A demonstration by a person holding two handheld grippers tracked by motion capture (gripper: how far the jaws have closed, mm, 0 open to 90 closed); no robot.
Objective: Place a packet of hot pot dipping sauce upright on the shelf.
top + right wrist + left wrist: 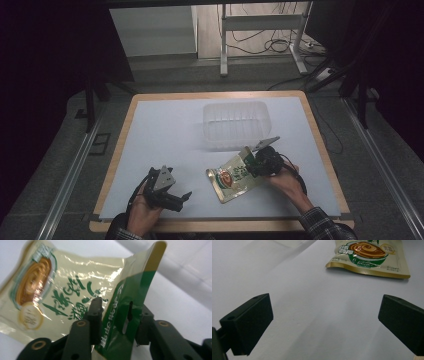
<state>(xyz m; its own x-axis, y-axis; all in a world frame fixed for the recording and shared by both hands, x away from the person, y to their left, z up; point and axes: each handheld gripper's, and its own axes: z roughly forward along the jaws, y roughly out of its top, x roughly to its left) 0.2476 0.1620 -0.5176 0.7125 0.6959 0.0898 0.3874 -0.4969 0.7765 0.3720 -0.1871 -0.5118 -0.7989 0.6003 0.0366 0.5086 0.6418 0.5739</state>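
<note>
From the high view, a wooden-edged desk [320, 150] carries a white sheet, and a clear plastic tub [234, 125] stands on it toward the far side. All places here are given from that tub. On the tub's near side, just off its near right corner, lies a cream and green food pouch [234, 177], one end lifted off the sheet. The right gripper [262, 161] sits at that lifted end, close to the tub's near right corner, held by the person's right hand [286, 177]. Well nearer than the tub and off to its left, the left gripper [176, 197] rests low over the sheet in the left hand [142, 209], apart from the pouch.

In the left gripper view, the two black jaws stand wide apart with bare white sheet between them and nothing in their grasp. The pouch [369, 257] lies ahead, beyond the jaws, flat end toward the camera, showing a picture of a brown bowl. A faint edge of the tub [292, 243] shows at the top.

In the right gripper view, the jaws are closed narrowly on the green top strip of the pouch [75, 290], one pad on each face beside the hang slot. The rest of the pouch slopes away to the left, down toward the sheet.
</note>
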